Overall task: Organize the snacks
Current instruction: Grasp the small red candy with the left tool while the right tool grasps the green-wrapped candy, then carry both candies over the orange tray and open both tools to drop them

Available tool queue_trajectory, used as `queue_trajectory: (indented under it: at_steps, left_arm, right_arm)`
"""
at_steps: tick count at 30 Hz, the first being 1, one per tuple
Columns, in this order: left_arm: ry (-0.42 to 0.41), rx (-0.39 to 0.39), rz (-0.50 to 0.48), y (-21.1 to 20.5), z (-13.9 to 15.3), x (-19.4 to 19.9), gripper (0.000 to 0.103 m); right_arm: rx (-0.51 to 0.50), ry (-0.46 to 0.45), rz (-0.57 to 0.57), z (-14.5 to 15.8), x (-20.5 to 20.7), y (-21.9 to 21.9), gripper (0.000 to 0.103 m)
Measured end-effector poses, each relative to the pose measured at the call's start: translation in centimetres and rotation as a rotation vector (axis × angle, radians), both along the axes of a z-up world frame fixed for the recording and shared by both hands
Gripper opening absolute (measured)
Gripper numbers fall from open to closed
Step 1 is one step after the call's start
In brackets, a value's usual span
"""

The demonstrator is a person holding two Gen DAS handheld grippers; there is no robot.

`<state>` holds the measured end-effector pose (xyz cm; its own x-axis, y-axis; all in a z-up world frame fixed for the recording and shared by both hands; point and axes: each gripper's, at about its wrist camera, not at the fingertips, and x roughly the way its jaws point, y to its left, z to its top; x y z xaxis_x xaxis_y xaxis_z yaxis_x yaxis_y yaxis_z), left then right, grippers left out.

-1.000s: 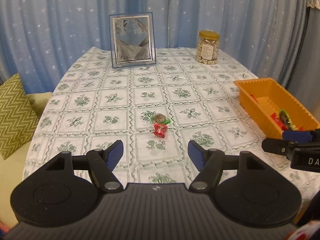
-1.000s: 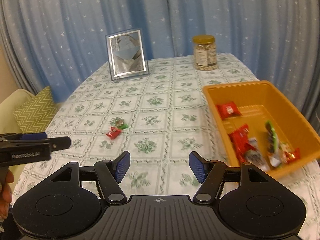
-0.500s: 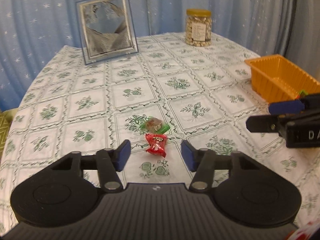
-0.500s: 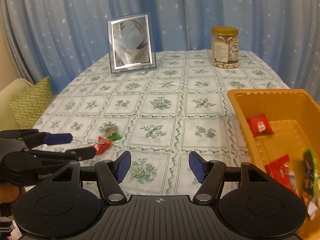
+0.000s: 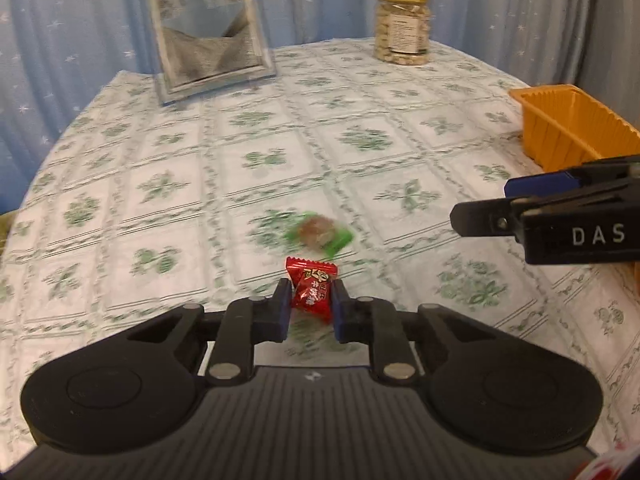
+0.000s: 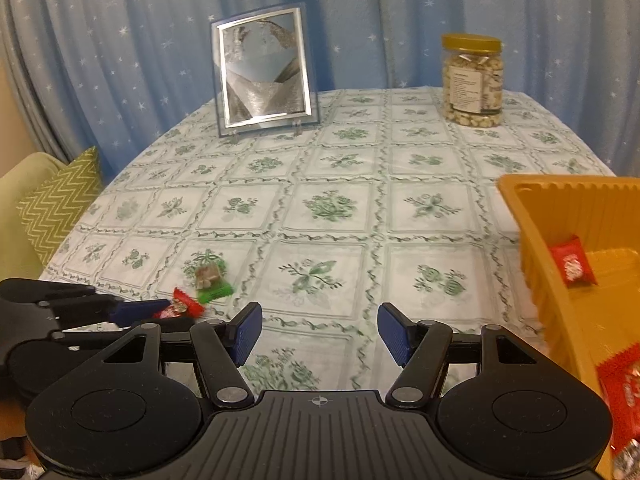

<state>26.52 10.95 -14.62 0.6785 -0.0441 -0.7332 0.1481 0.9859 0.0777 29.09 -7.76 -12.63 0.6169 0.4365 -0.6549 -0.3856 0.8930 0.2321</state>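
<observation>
**Red candy pinched, bin drop pending**

While my left gripper (image 5: 308, 306) is clamping the red candy (image 5: 311, 289) between its pads just over the tablecloth (image 5: 360, 168), my right gripper (image 6: 320, 334) is hanging spread wide with nothing in it. I'm holding only the wrapper's lower part, so it's risking a slip or twist out on the way to the orange bin (image 6: 560, 216), well apart on the right. Green candy (image 5: 322, 234) is lying just beyond on the cloth, near enough that I'm risking nudging it while lifting.
</observation>
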Motion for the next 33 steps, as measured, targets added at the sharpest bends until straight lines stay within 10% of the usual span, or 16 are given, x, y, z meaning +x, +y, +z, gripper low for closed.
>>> queue_trajectory:
  at_steps: [19, 23, 33]
  left_arm:
    - [-0.023, -0.117, 0.229, 6.3, 0.8, -0.8, 0.018]
    - [-0.024, -0.12, 0.218, 6.1, 0.7, -0.7, 0.018]
    - [-0.024, -0.137, 0.185, 4.5, 1.0, -1.0, 0.018]
  right_arm:
    - [-0.063, -0.101, 0.28, -3.1, 2.8, 9.5, 0.045]
    - [-0.096, -0.13, 0.281, -3.5, 2.7, 9.9, 0.026]
    - [-0.103, -0.084, 0.169, -2.3, 0.5, 6.9, 0.023]
